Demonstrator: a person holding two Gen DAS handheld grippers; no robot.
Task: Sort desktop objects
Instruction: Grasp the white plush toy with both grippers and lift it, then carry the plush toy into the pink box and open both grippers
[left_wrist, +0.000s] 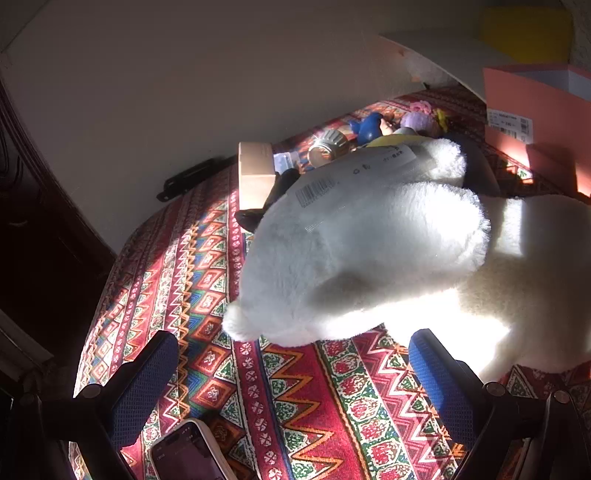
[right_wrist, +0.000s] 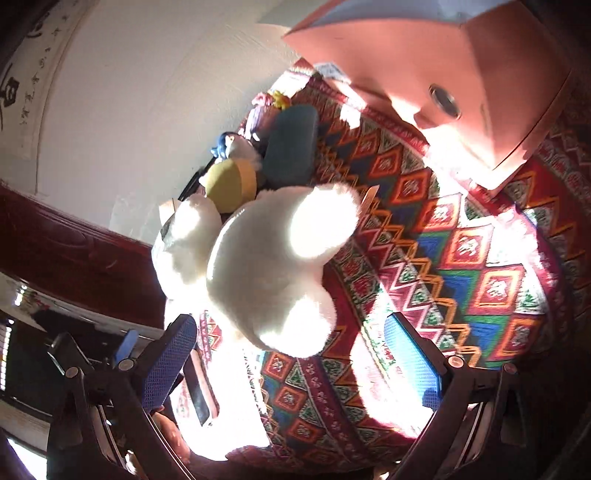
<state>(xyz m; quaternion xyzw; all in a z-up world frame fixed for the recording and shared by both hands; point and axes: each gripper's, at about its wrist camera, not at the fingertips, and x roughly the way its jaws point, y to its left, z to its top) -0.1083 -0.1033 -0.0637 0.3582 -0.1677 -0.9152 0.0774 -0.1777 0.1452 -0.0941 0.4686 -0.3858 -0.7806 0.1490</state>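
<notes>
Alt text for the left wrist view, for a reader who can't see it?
A white plush toy lies on a patterned cloth in strong sunlight, just ahead of the open left gripper. A phone sits near its left finger; small toys and a pink box lie beyond.

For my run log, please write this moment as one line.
left gripper: open, empty | right gripper: open, empty | white plush toy: on patterned cloth, ungrasped

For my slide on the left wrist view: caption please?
Open left gripper before a white plush toy on the patterned tablecloth.
</notes>
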